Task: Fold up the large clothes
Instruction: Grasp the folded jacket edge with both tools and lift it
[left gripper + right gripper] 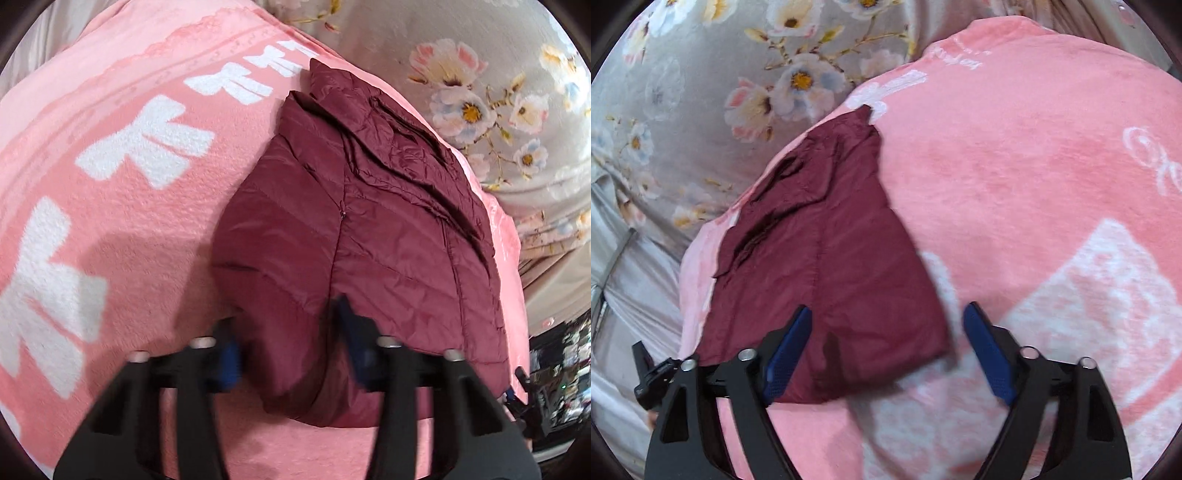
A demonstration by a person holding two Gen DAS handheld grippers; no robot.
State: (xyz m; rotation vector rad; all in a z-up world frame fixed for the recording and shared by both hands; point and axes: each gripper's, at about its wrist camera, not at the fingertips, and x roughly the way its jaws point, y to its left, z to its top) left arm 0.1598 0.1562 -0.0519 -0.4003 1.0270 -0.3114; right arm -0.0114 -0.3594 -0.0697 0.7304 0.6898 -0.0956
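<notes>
A maroon puffer jacket (354,236) lies folded into a narrow, thick bundle on a pink fleece blanket (122,236) with white lettering. The bundle sits close to one side edge of the blanket, where a grey floral bedsheet (491,88) shows beyond it.

Your left gripper (288,343) points down at the near end of the bundle. Its 2 blue-padded fingers (229,354) stand on either side of the jacket's puffy near edge, set fairly narrow. The view is blurred, so you cannot tell whether the pads press the fabric.

Your right gripper (886,350) hovers over the near corner of the jacket (827,258). Its jaws stand partly open; the left pad (786,358) lies over the maroon fabric and the right pad (990,358) over the bare blanket (1015,166), gripping nothing. The floral sheet (701,92) shows at the far left.
</notes>
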